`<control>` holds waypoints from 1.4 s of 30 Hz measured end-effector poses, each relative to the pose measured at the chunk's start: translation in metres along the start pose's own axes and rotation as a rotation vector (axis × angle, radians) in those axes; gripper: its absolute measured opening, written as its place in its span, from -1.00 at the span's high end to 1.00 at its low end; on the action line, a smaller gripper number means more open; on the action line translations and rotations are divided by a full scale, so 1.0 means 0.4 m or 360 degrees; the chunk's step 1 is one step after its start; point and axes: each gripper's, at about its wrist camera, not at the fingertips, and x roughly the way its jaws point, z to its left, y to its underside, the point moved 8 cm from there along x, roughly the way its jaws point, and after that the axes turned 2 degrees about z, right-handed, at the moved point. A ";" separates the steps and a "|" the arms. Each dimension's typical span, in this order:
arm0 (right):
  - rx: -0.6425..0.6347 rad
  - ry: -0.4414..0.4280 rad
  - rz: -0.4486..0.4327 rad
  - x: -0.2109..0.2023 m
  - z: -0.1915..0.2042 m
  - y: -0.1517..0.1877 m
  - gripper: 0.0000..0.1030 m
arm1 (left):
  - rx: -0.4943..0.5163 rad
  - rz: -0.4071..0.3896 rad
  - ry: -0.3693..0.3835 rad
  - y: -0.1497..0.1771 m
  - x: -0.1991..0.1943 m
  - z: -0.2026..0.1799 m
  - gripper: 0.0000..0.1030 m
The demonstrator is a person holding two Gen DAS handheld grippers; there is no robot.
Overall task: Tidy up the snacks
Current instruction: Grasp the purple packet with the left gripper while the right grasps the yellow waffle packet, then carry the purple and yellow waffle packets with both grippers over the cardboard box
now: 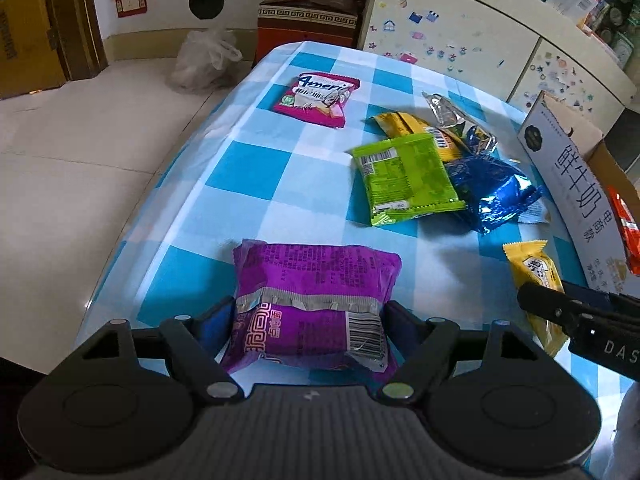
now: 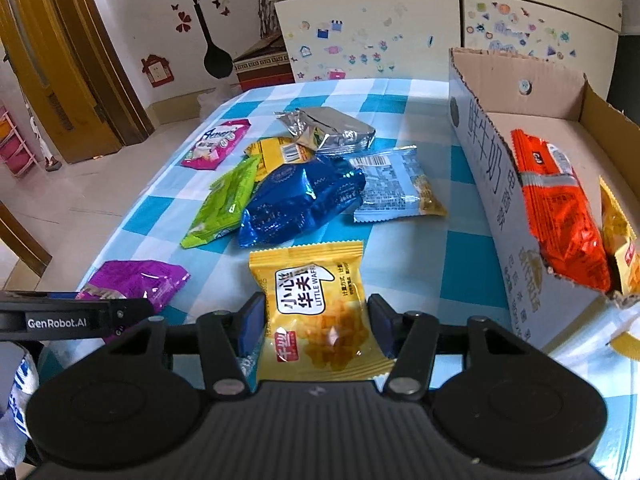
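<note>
I am working at a table point(image 1: 256, 176) covered in a blue and white checked cloth, sorting loose snack packets into a cardboard box point(image 2: 492, 184) standing at its right edge. An orange packet point(image 2: 560, 216) is already lying inside the box. My left gripper point(image 1: 308, 316) is pinching a purple packet point(image 1: 316, 296) by its two sides; my right gripper point(image 2: 316, 320) is pinching a yellow waffle packet point(image 2: 320, 304) the same way. I judge that I am at the pick-up step: both packets now need lifting and carrying rightward over the box wall before I let go. Only the right view is showing the inside of the box and a pale blue packet point(image 2: 396, 184); the left view is showing the purple packet's barcode and back seam, and my right gripper only from the side.
</note>
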 end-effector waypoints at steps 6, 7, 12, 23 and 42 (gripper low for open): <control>-0.0010 -0.0014 -0.0016 -0.016 0.010 0.000 -0.08 | 0.0013 -0.0015 0.0004 0.008 -0.017 -0.007 -0.61; -0.0013 -0.0016 -0.0019 -0.020 0.012 0.000 -0.08 | 0.0018 -0.0016 0.0001 0.010 -0.019 -0.009 -0.61; -0.0017 -0.0028 -0.0036 -0.034 0.018 -0.001 -0.08 | 0.0044 -0.0024 0.0003 0.017 -0.034 -0.024 -0.61; -0.0021 -0.0059 -0.0093 -0.072 0.032 -0.009 -0.08 | 0.0102 -0.0074 0.0021 0.017 -0.081 -0.063 -0.59; 0.0083 -0.0098 -0.0302 -0.184 -0.003 -0.075 -0.08 | 0.0118 -0.0173 0.0078 -0.030 -0.151 -0.113 -0.59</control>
